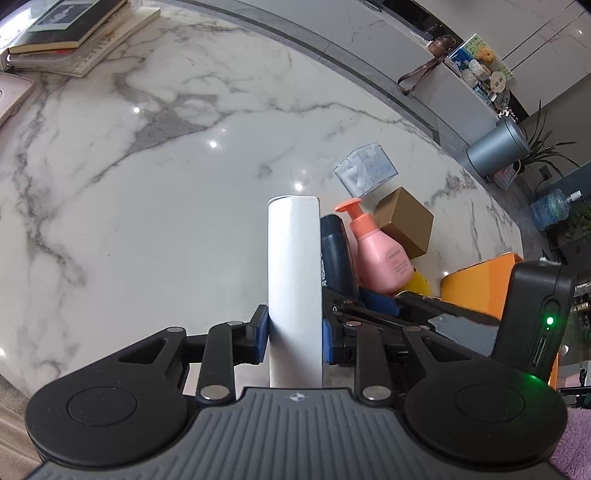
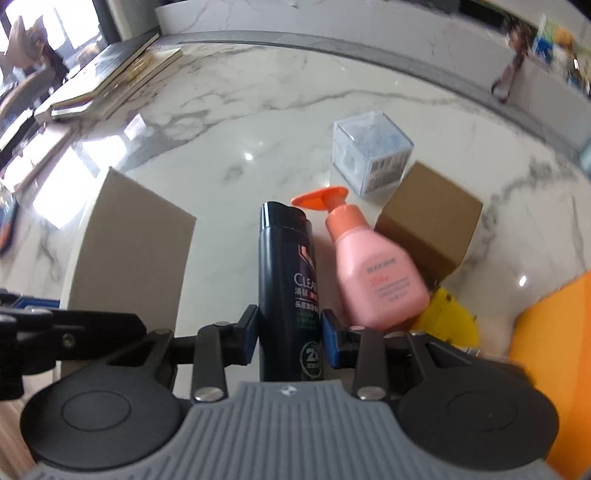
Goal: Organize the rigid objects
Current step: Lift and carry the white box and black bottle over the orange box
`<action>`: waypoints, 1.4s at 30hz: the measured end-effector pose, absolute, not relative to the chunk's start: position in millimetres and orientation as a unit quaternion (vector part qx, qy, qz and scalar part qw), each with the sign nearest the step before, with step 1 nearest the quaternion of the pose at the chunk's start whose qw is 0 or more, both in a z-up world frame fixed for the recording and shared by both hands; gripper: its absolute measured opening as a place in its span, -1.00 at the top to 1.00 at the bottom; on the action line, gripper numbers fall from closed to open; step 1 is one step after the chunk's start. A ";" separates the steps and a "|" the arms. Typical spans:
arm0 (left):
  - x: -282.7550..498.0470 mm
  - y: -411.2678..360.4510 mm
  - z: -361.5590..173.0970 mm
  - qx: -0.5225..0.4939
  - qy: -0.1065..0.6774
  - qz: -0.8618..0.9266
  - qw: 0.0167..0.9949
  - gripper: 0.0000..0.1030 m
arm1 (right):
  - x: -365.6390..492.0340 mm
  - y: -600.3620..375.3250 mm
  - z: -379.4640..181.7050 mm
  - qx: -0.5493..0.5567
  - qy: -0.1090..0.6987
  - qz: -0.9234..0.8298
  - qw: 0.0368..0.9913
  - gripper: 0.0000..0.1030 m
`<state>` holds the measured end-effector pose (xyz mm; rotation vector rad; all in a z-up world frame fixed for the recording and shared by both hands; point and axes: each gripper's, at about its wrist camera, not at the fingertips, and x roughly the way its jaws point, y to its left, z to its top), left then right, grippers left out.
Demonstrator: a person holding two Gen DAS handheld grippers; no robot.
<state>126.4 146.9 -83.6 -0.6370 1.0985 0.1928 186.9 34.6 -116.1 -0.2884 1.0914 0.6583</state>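
- The left gripper (image 1: 294, 334) pinches a tall white box of matte cardboard (image 1: 294, 280); its blue pads press on both sides of the box, which stands upright between them.
- The right gripper (image 2: 290, 330) has a dark, nearly black plastic shampoo bottle (image 2: 288, 280) between its blue pads. The pads lie against the two sides of the bottle, so the jaws grip it.
- Just to the right of the dark bottle, a pink plastic pump bottle with an orange cap (image 2: 373, 269) leans over on the white marble table with grey veins (image 2: 258, 122).
- Behind the pink bottle stands a brown cardboard cube (image 2: 432, 218), touching it or very near; the picture does not settle which.
- A clear plastic cube box (image 2: 371, 155) sits a little farther back.
- A yellow rounded thing (image 2: 450, 317) and an orange box (image 2: 554, 350) are at the right side.
- A pile of books (image 1: 70, 33) lies at the far left corner of the table.
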 end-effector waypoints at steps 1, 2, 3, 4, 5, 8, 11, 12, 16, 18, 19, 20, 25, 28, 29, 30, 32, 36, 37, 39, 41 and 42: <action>124.6 146.5 -81.1 -0.296 0.511 0.090 0.802 0.39 | 186.1 30.1 -115.6 -0.112 0.516 0.303 0.793 0.30; 122.8 146.1 -78.9 -0.295 0.509 0.091 0.803 0.39 | 183.1 25.6 -114.3 -0.095 0.519 0.301 0.794 0.30; 121.1 145.4 -76.9 -0.294 0.508 0.092 0.804 0.39 | 179.3 21.5 -112.3 -0.083 0.519 0.299 0.796 0.30; 119.6 144.6 -74.7 -0.293 0.508 0.092 0.805 0.39 | 175.6 17.4 -110.0 -0.073 0.521 0.297 0.797 0.31; 117.6 143.6 -72.3 -0.292 0.507 0.091 0.806 0.39 | 172.3 12.4 -106.9 -0.059 0.524 0.293 0.797 0.31; 111.6 137.5 -61.8 -0.287 0.503 0.083 0.811 0.39 | 160.5 -7.9 -89.9 -0.004 0.519 0.294 0.803 0.31; 108.2 128.0 -47.7 -0.293 0.498 0.061 0.814 0.39 | 145.1 -29.9 -63.5 0.034 0.497 0.298 0.815 0.31; 108.2 122.7 -41.3 -0.293 0.495 0.050 0.816 0.39 | 139.4 -38.3 -53.2 0.044 0.486 0.297 0.821 0.31; 114.2 95.8 -11.3 -0.288 0.479 -0.003 0.829 0.39 | 121.4 -78.2 -10.1 0.088 0.443 0.291 0.843 0.31; 121.8 79.8 2.5 -0.289 0.473 -0.034 0.832 0.39 | 114.6 -103.2 8.2 0.103 0.422 0.277 0.857 0.30; 127.1 70.8 8.7 -0.288 0.471 -0.051 0.832 0.39 | 112.2 -116.4 16.3 0.111 0.414 0.266 0.863 0.30; 133.3 61.4 13.5 -0.288 0.469 -0.067 0.832 0.39 | 110.7 -129.1 22.7 0.117 0.406 0.255 0.870 0.30; 173.5 9.7 18.6 -0.272 0.478 -0.120 0.827 0.39 | 109.1 -184.1 41.3 0.111 0.392 0.188 0.894 0.30; 201.9 -18.4 5.0 -0.264 0.498 -0.134 0.815 0.39 | 112.6 -210.7 36.9 0.111 0.396 0.153 0.898 0.30; 209.1 -28.7 0.7 -0.259 0.504 -0.137 0.813 0.39 | 113.3 -219.0 33.3 0.112 0.399 0.144 0.899 0.30; 213.5 -39.1 -4.4 -0.252 0.509 -0.139 0.811 0.39 | 115.4 -225.1 30.0 0.113 0.401 0.137 0.899 0.30; 222.6 -57.1 -14.0 -0.236 0.522 -0.138 0.808 0.39 | 121.2 -234.0 21.1 0.112 0.409 0.122 0.897 0.30; 238.4 -87.2 -34.8 -0.205 0.551 -0.129 0.798 0.39 | 133.9 -246.6 -2.6 0.097 0.426 0.100 0.894 0.30; 241.4 -92.7 -40.3 -0.199 0.557 -0.124 0.796 0.39 | 137.7 -247.4 -8.3 0.097 0.431 0.098 0.892 0.30; 248.8 -100.5 -51.7 -0.180 0.570 -0.107 0.795 0.39 | 143.7 -248.8 -20.1 0.092 0.441 0.096 0.888 0.30; 256.3 -106.9 -61.9 -0.153 0.581 -0.086 0.795 0.39 | 148.7 -246.7 -30.7 0.084 0.448 0.100 0.884 0.30; 258.6 -110.6 -65.1 -0.139 0.585 -0.078 0.795 0.39 | 151.9 -245.8 -36.7 0.082 0.453 0.103 0.882 0.30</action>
